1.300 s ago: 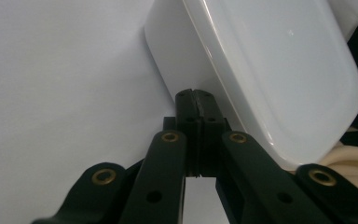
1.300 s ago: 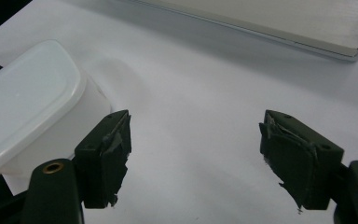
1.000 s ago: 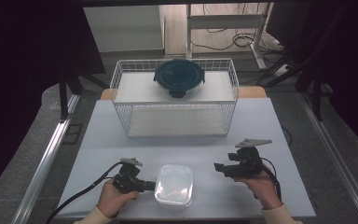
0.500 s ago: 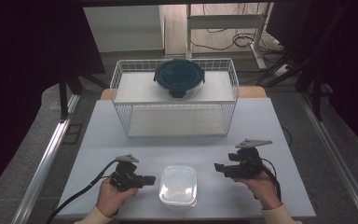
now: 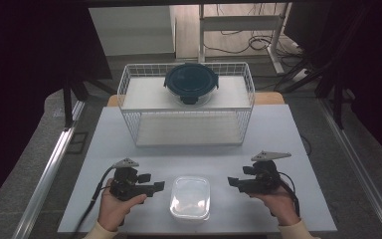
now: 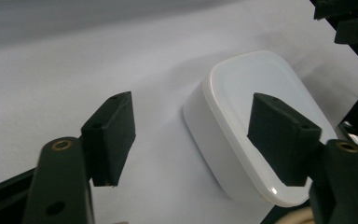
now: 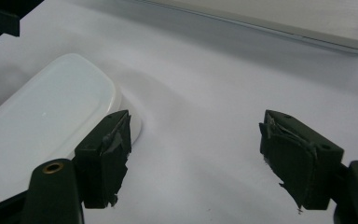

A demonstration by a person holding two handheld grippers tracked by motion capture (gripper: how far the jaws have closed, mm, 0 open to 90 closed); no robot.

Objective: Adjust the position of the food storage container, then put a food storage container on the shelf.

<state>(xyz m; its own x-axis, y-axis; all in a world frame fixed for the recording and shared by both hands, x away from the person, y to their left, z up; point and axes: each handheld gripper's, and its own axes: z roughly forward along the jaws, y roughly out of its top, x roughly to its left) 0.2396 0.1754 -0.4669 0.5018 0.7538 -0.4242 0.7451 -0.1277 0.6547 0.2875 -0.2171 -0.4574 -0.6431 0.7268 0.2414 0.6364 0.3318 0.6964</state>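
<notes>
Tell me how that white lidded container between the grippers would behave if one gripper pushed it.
The white container looks low and flat-bottomed, so it would probably slide on the smooth table, not tip. Its rounded, glossy sides may be slippery for pads. It seems like light, stiff plastic.

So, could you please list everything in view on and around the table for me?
Container: one, clear with a white lid, near table edge, between the grippers.
Round container: one, dark blue lid, on top of the wire rack.
Wire rack: one, white, far side of the table.
Table: one, white top.
Cables: several, dark, on the floor beyond the table.
Left gripper: one, black, jaws just opened, nothing between them, left of the container.
Right gripper: one, black, open, right of the container.
Hands: two, holding the grippers.
</notes>
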